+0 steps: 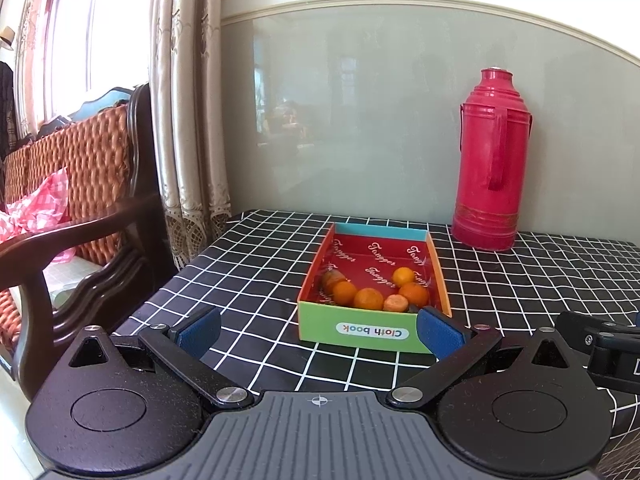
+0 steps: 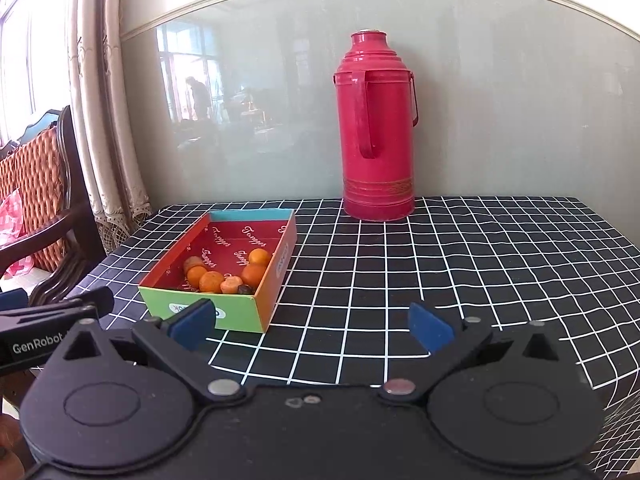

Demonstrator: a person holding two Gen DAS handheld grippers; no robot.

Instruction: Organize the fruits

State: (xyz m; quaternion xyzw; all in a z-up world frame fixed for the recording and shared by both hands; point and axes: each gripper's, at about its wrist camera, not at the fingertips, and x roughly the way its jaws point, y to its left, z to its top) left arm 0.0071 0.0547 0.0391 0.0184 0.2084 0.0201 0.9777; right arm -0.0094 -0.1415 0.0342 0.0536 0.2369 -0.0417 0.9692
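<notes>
A colourful open cardboard box [image 1: 372,334] with a red inside stands on the black checked tablecloth [image 1: 260,272]. Several small orange fruits [image 1: 368,298] lie at its near end. The box [image 2: 256,316] and fruits [image 2: 212,280] also show at the left of the right wrist view. My left gripper [image 1: 320,330] is open and empty, just in front of the box's near wall. My right gripper [image 2: 312,326] is open and empty, to the right of the box, above bare cloth [image 2: 440,264].
A tall red thermos [image 1: 494,160] stands at the back by the grey-green wall; it also shows in the right wrist view [image 2: 378,128]. A wooden armchair [image 1: 80,200] with an orange cushion and curtains [image 1: 188,120] are left of the table. The right gripper's body [image 1: 600,344] shows at the left wrist view's right edge.
</notes>
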